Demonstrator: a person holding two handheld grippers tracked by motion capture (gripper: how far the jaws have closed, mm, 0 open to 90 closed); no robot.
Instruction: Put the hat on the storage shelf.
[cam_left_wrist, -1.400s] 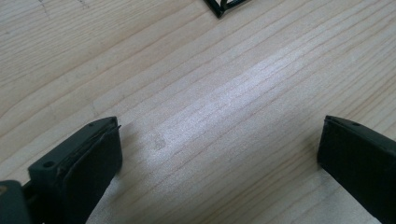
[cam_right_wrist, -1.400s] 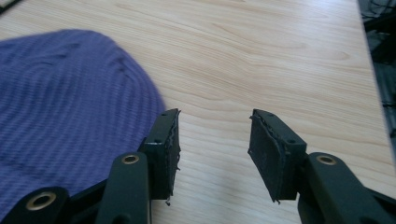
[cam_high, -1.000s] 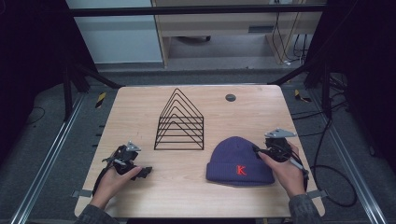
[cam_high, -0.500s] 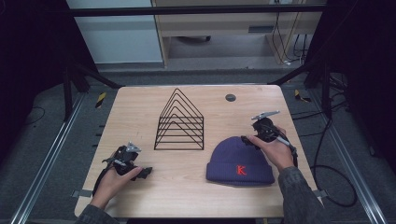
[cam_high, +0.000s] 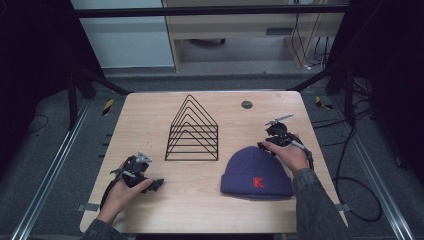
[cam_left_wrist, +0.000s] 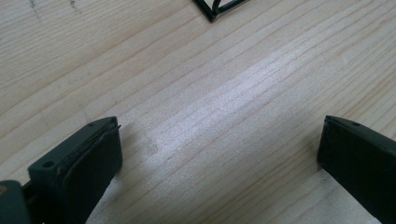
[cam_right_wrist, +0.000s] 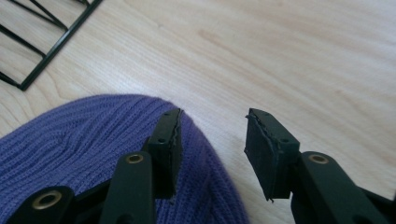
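We're looking down on a wooden bench (cam_high: 150, 125). A purple hat (cam_high: 256, 172) with a red K is lying at about 4 o'clock of centre, brim toward the person. A black wire rack (cam_high: 192, 131) is standing near centre, just off the hat's 10 o'clock. A small dark disc (cam_high: 246, 104) is sitting at the far edge, around 1 o'clock.

Right claw (cam_high: 268, 145) is hovering at the hat's far right edge, held in the right hand (cam_high: 289, 156). In the right gripper view the right claw (cam_right_wrist: 212, 140) is released: jaws standing apart, the left jaw sitting over the hat (cam_right_wrist: 93, 154) crown, the right jaw over bare bench (cam_right_wrist: 303, 56). We can't tell whether the left jaw is touching the knit. The gap between the jaws is showing the hat's edge and wood. A corner of the rack (cam_right_wrist: 51, 42) is showing at 10 o'clock of that view.

Left claw (cam_high: 156, 184) is resting at about 8 o'clock on the bench, in the left hand (cam_high: 122, 192), well apart from the hat. In the left gripper view the left claw (cam_left_wrist: 219, 149) is released wide, with bare wood between the jaws and the jaws low over the bench (cam_left_wrist: 210, 84). The rack's corner (cam_left_wrist: 217, 9) is peeking in at 12 o'clock.
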